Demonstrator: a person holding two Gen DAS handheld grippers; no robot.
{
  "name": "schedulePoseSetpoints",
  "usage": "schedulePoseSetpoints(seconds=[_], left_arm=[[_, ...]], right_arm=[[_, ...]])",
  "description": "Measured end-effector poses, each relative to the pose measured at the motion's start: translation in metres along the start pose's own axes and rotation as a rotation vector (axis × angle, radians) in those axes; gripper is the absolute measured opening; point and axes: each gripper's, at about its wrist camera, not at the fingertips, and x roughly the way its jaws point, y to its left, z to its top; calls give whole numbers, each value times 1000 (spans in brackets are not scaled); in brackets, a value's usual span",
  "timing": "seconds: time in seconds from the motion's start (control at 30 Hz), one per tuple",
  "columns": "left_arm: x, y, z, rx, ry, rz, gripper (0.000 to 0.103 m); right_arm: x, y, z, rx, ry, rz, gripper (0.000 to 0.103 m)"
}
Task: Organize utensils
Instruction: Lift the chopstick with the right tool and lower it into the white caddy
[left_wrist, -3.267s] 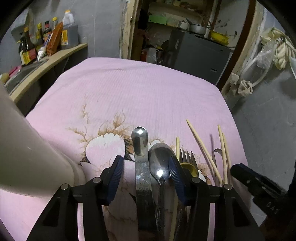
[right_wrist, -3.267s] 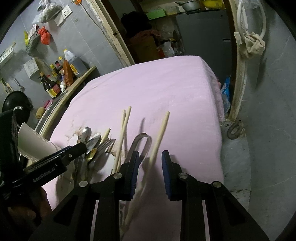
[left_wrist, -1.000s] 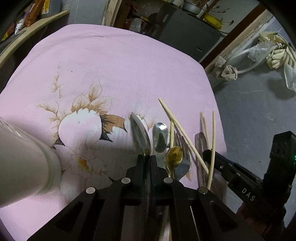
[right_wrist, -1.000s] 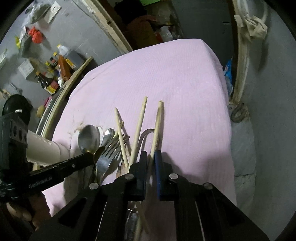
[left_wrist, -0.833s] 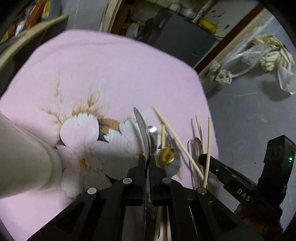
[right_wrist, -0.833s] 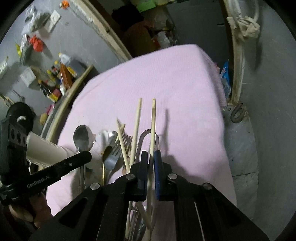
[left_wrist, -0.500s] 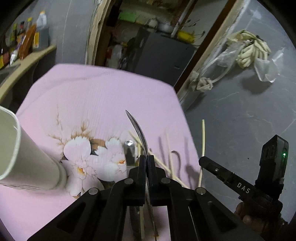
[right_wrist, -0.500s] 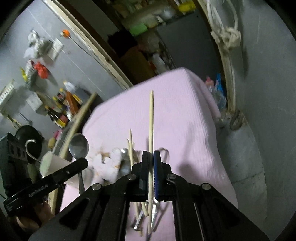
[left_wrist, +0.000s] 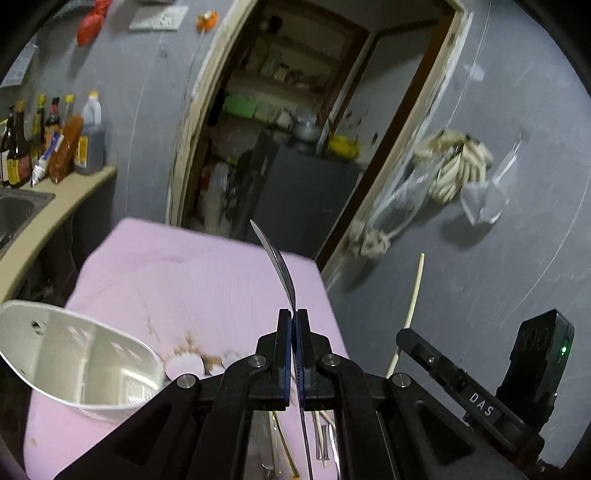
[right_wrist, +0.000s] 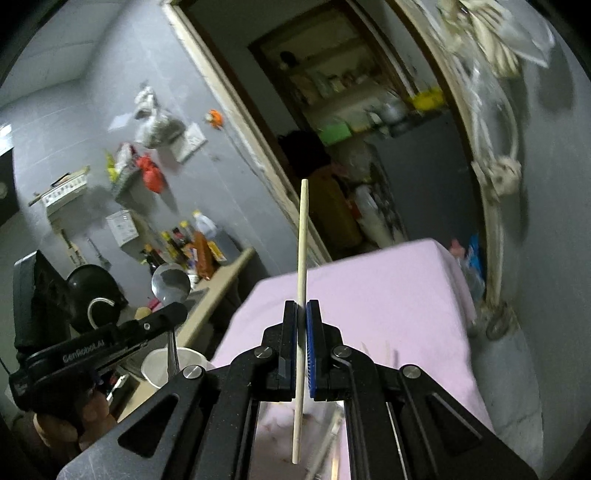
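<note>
My left gripper (left_wrist: 293, 314) is shut on a metal spoon (left_wrist: 275, 266), seen edge-on and lifted above the pink cloth table (left_wrist: 184, 266). The right wrist view shows that spoon's bowl (right_wrist: 170, 282) above the left gripper (right_wrist: 177, 310). My right gripper (right_wrist: 302, 306) is shut on one wooden chopstick (right_wrist: 302, 240) that stands nearly upright; it also shows as the chopstick (left_wrist: 413, 291) in the right gripper (left_wrist: 400, 334). A white cup (left_wrist: 74, 358) lies tilted at the left, its mouth towards me. Other utensils (left_wrist: 280, 450) lie on the cloth below, mostly hidden by the fingers.
A counter with sauce bottles (left_wrist: 48, 147) and a sink (left_wrist: 14, 210) runs along the left. Behind the table's far edge a doorway holds a dark cabinet (left_wrist: 295, 184). Rags (left_wrist: 454, 166) hang on the grey wall at right. A black pan (right_wrist: 92, 295) hangs at left.
Both grippers, open over the utensils earlier, have shut and risen off the cloth, the left with the spoon, the right with a chopstick. Both views have tilted up towards the wall.
</note>
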Motion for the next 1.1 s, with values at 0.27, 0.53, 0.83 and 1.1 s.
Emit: schedulePoseSetpoints(seconds=[0.27,0.53,0.83,1.1], left_arm=[[-52,62,38,-48,-123,-9,3],[-81,146,65,-74,-225,119,3],[-68,214,67,-133,-247,186,3],[-43,220,48,-96,-227,192,3]], right_arm=[[9,81,10,-67,-72,47,4],[44,150,2,-110,-130,79,4],[91,165,-21,-128,-125,1,4],[122,163,-45,-136,-69,-33,4]])
